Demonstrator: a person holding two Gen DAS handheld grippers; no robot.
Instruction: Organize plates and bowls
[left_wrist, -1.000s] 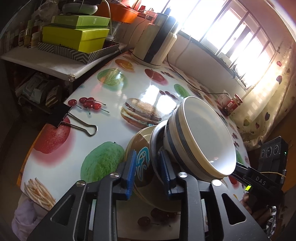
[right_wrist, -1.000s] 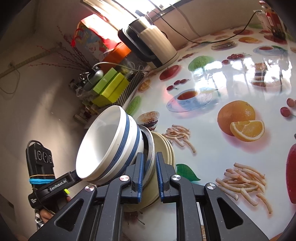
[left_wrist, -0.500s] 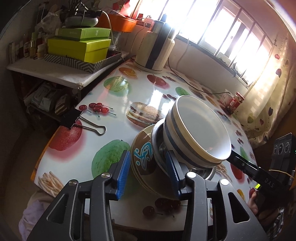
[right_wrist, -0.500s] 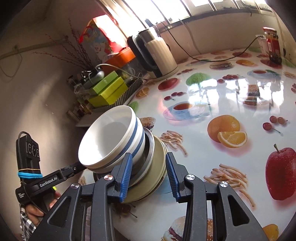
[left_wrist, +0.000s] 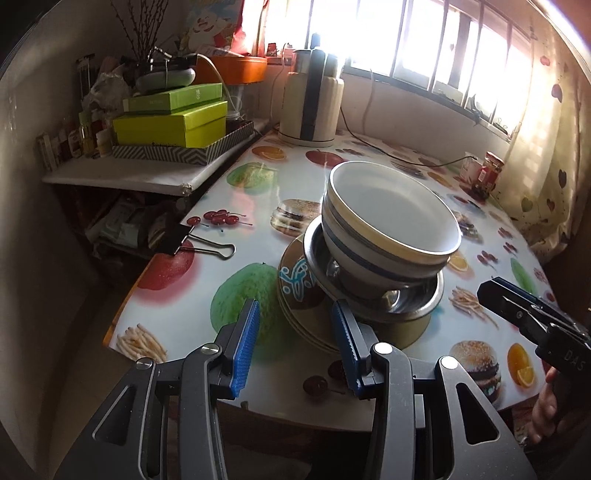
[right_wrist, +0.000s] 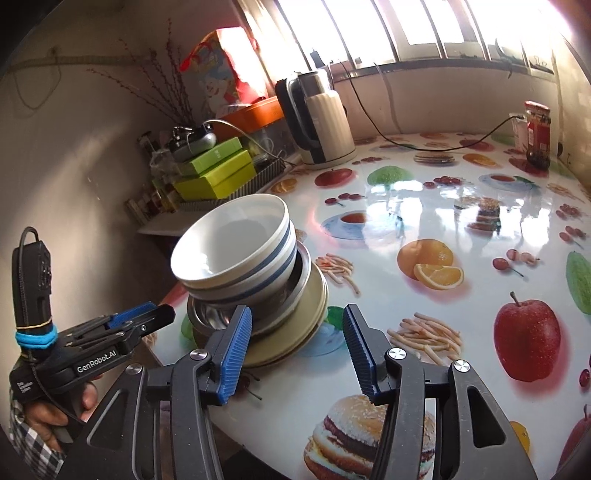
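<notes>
**A:** Plates and bowls first: where do they stand?

**B:** All in one stack (left_wrist: 365, 280) at my near edge of the worktop (left_wrist: 207, 288). Nearest me, my left claw (left_wrist: 293, 349) is parted, blue pads apart with nothing between them; its jaws have just been opening. My right claw (right_wrist: 295, 352) is parted too and wider, its jaws likewise just opening, and empty. Both sit just short of the stack, touching none of it.

**A:** And the stack itself?

**B:** At the bottom, the brown plates (left_wrist: 295, 288) with a blue pattern, lying flat. On them a steel bowl (left_wrist: 410, 302), and nested in that the two white bowls with blue bands (right_wrist: 240, 254), the top one tipped a little toward my left. It all rests on the worktop on its own.

**A:** So how far along are you?

**B:** I judge the gathering done: I see no loose plate or bowl anywhere else on the worktop. What may be left is small, perhaps squaring the upper bowls so they sit level, or moving the pile from the edge.

**A:** Anything beyond it?

**B:** A binder clip (left_wrist: 195, 240) to the left, then the kettle (right_wrist: 321, 122) and a red-lidded jar (right_wrist: 537, 134) far back under the window.
</notes>
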